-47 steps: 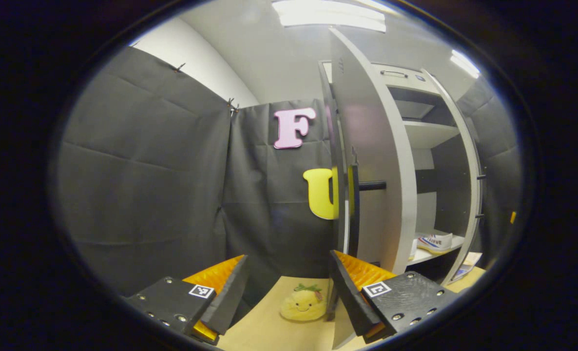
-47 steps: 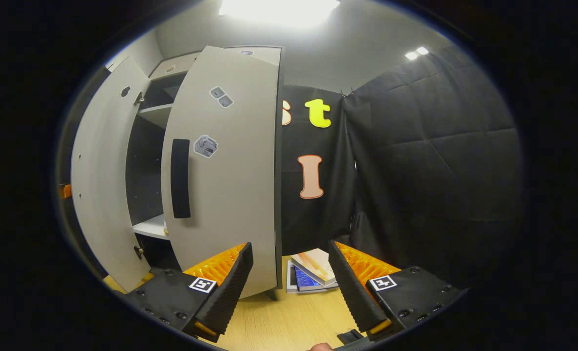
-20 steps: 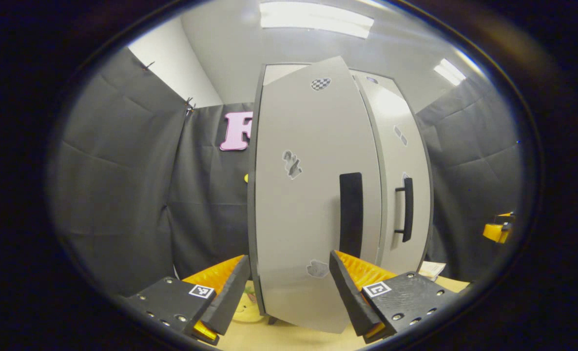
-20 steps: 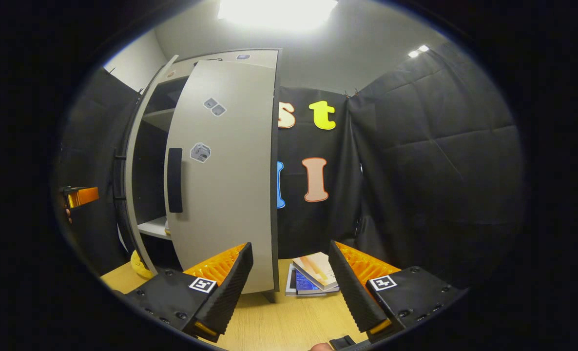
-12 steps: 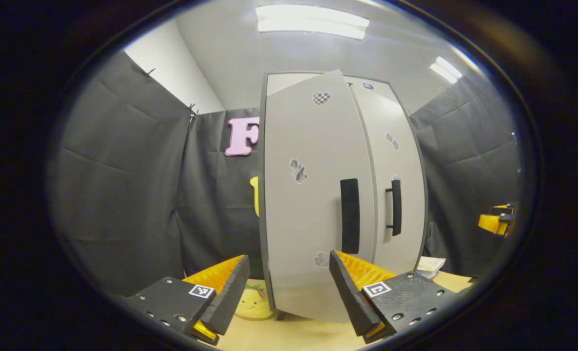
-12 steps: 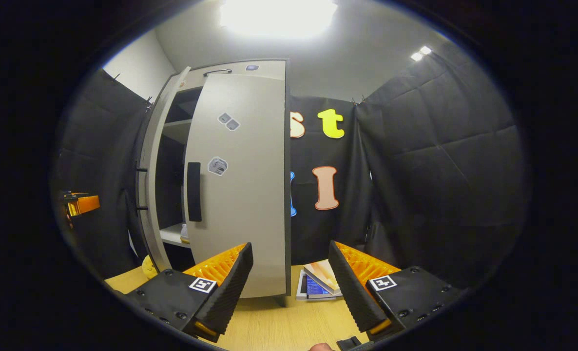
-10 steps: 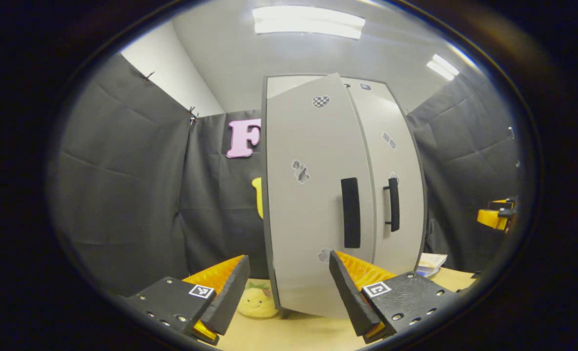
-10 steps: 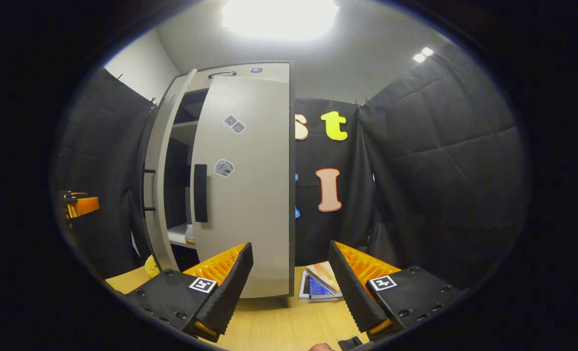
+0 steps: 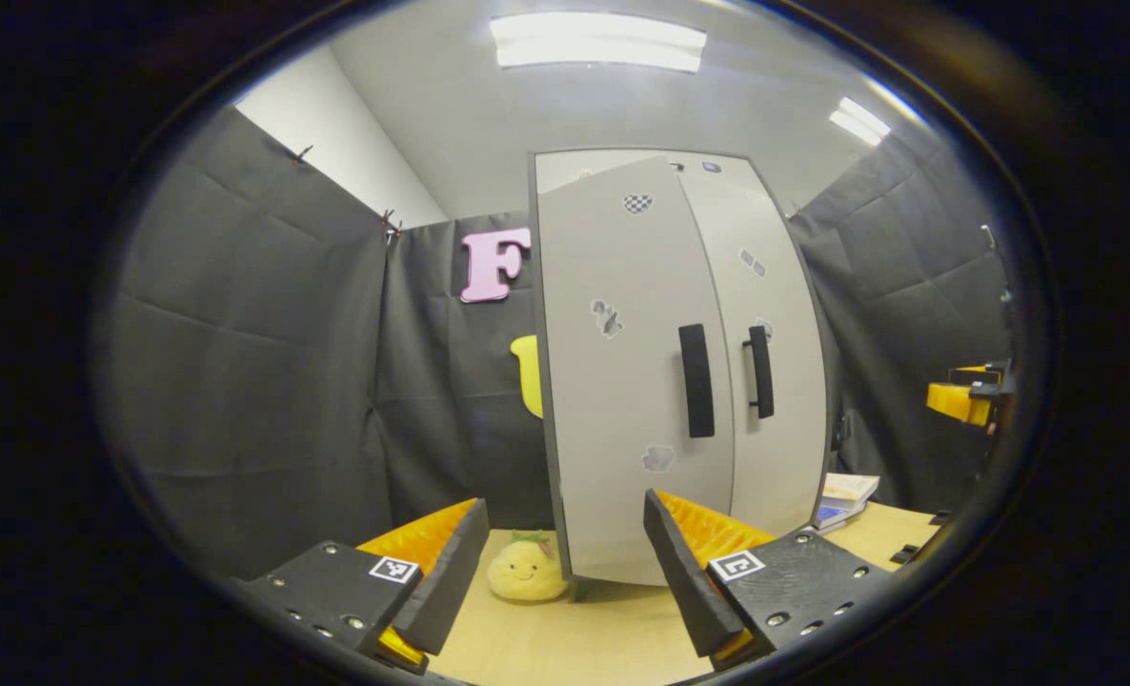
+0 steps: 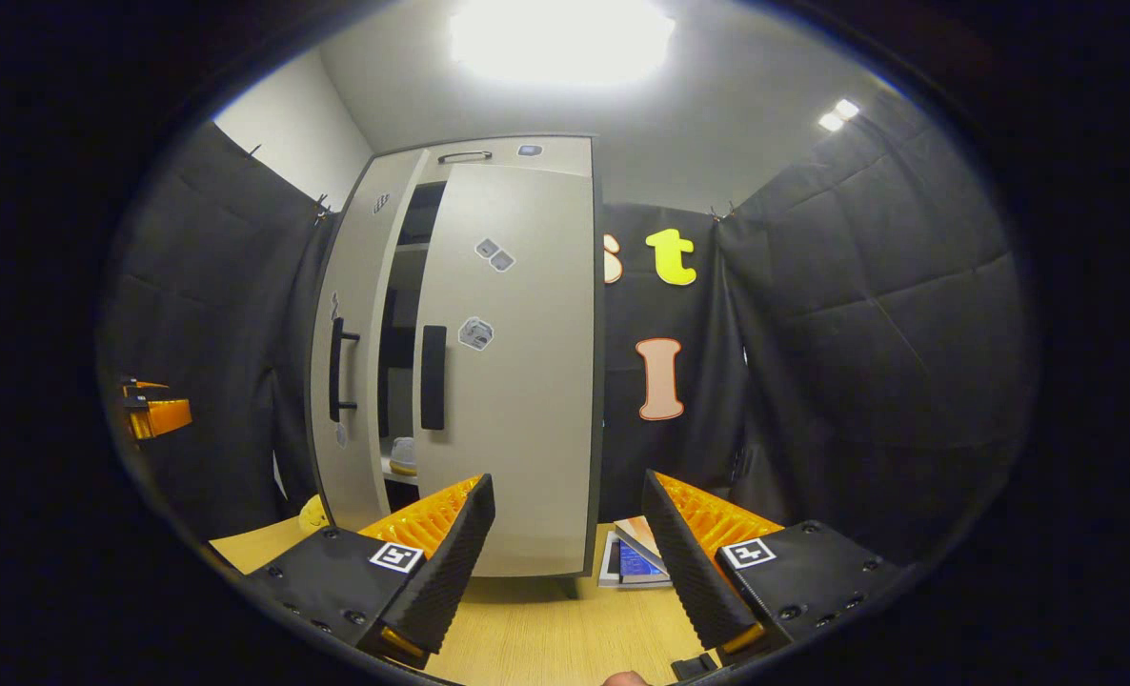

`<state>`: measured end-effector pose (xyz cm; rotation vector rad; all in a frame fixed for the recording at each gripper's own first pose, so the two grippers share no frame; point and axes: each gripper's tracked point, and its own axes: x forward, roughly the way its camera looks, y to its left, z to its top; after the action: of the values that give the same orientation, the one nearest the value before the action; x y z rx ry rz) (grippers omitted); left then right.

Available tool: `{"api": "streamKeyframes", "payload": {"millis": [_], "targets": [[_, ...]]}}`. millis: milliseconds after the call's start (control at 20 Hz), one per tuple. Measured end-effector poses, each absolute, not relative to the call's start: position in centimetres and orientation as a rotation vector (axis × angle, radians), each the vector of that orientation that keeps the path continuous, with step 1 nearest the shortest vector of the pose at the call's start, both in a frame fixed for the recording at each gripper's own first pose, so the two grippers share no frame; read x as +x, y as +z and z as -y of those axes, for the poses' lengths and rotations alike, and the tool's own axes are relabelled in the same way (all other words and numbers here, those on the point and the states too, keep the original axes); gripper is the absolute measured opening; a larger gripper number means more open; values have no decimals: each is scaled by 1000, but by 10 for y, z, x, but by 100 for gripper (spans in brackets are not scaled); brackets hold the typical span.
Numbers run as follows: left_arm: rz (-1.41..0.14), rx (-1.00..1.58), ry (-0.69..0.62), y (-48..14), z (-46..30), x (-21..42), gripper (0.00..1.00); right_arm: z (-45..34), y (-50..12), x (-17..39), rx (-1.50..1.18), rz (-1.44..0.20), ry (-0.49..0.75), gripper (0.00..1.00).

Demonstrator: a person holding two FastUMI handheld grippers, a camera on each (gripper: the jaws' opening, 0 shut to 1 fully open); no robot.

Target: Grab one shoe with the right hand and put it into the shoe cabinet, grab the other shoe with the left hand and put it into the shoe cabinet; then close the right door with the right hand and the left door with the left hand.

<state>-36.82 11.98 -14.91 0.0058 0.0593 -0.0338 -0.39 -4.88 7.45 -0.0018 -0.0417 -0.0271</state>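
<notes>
While both doors [image 10: 508, 381] stand ajar ahead of your wide-open, empty grippers [image 9: 565, 572] [image 10: 570, 562], they may never latch.

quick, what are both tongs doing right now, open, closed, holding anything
Left tongs: open, holding nothing.
Right tongs: open, holding nothing.

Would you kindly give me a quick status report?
Both grippers open, holding nothing. Cabinet doors nearly shut, narrow gap left; shoe visible inside. Nothing blocking the doors.
</notes>
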Motion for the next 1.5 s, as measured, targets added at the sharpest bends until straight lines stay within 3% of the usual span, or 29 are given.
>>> {"api": "streamKeyframes", "payload": {"millis": [1500], "targets": [[-49,41,3,-153,-126,-374,94,41,83,-11,-29,79,-9,98]]}}
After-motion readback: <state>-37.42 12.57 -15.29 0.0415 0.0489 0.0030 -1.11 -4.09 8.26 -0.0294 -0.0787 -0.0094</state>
